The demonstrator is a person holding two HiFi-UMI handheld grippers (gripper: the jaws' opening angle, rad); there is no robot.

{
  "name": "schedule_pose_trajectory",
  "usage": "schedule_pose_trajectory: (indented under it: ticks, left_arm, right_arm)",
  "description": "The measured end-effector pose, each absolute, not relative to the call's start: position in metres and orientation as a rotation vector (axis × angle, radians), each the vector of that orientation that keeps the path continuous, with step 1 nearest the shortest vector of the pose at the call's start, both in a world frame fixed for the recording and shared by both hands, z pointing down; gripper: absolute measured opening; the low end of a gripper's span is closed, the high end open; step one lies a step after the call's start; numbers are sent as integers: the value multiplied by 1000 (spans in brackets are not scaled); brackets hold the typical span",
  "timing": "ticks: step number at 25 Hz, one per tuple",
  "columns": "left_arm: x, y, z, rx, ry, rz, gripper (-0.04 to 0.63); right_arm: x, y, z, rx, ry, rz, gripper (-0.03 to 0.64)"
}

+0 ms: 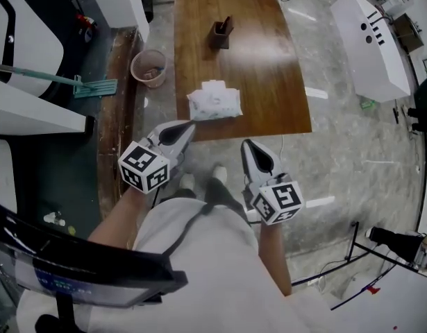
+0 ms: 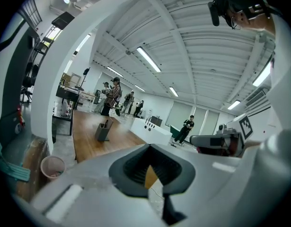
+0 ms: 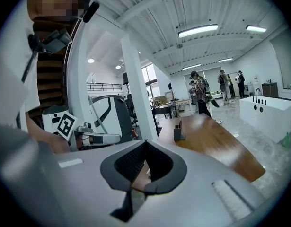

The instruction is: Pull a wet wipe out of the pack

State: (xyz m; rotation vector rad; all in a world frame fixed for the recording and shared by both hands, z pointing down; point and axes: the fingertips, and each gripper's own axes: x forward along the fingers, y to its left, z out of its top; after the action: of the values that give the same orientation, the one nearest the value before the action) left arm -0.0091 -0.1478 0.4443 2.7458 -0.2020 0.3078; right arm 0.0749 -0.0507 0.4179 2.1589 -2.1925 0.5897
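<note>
The white wet wipe pack (image 1: 214, 103) lies flat near the front edge of the brown wooden table (image 1: 269, 82). Both grippers hang short of that edge, over the floor, and touch nothing. My left gripper (image 1: 187, 126) points at the pack from the near left, jaws shut and empty. My right gripper (image 1: 246, 144) sits lower and to the right, also shut and empty. In the left gripper view, the left gripper (image 2: 148, 146) has its dark pads meeting at the tips. The right gripper view shows the right gripper (image 3: 145, 143) the same way, with the table (image 3: 216, 141) ahead. The pack shows in neither gripper view.
A dark pen holder (image 1: 221, 33) stands further back on the table. On the floor to the left are a pink bucket (image 1: 149, 68) and a green mop (image 1: 88, 85). A white cabinet (image 1: 369, 44) stands to the right. Several people stand far off in the room.
</note>
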Motion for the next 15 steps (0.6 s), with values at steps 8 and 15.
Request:
schedule_pose_trajectory:
  ticks: [8, 15]
  left_arm:
    - [-3, -162, 457, 2710, -332, 313, 3]
    - [38, -186, 451, 2732, -480, 324, 5]
  right_arm:
    - [94, -81, 428, 2057, -2300, 601, 8]
    - [141, -122, 430, 1879, -2419, 554, 8]
